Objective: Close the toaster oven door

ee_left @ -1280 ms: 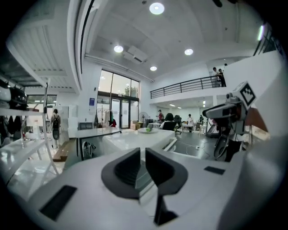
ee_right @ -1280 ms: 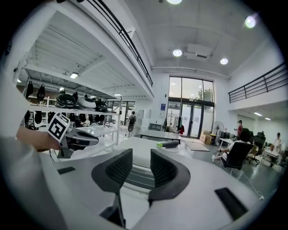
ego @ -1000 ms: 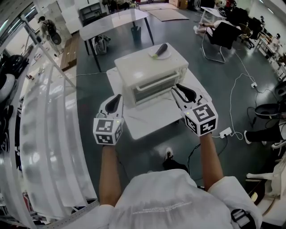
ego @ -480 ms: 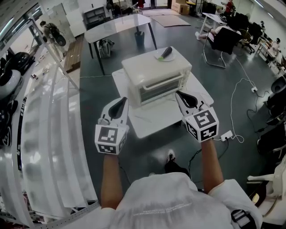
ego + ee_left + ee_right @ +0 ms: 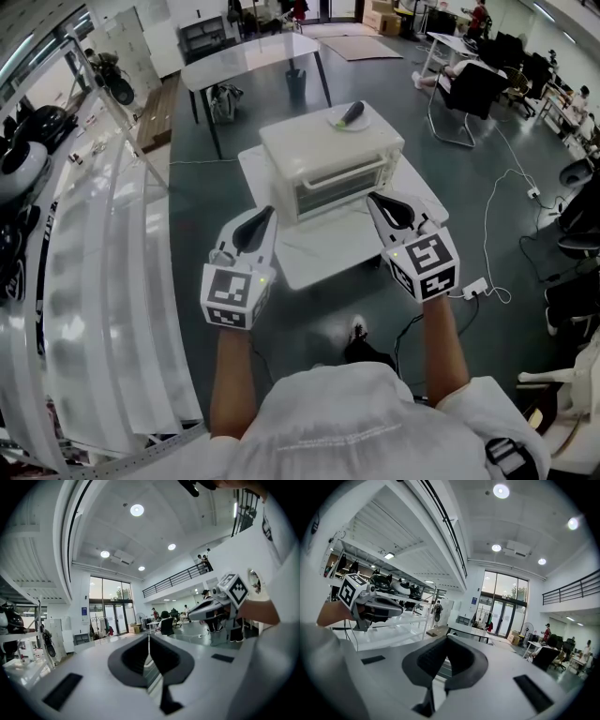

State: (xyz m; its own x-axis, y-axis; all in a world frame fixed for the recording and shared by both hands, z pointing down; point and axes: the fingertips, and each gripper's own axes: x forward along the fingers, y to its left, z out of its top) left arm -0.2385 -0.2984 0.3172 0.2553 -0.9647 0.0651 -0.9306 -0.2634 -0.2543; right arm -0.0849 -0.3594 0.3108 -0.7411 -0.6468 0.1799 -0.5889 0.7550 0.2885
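A white toaster oven stands on a small white table in the head view, its glass door up against its front. A plate with a dark object rests on its top. My left gripper hovers off the table's left front corner, jaws together and holding nothing. My right gripper is level with the oven's right front corner, also shut and empty. In the left gripper view the left gripper points past the right gripper; the right gripper view shows the closed right gripper and the left gripper.
Behind the oven is a larger white table with a dark bin under it. A chair stands at the back right. Cables and a power strip lie on the floor at the right. White curved racks run along the left.
Both grippers have drawn back from the oven's front and risen a little. The right gripper's jaws, apart a second ago, have come together.
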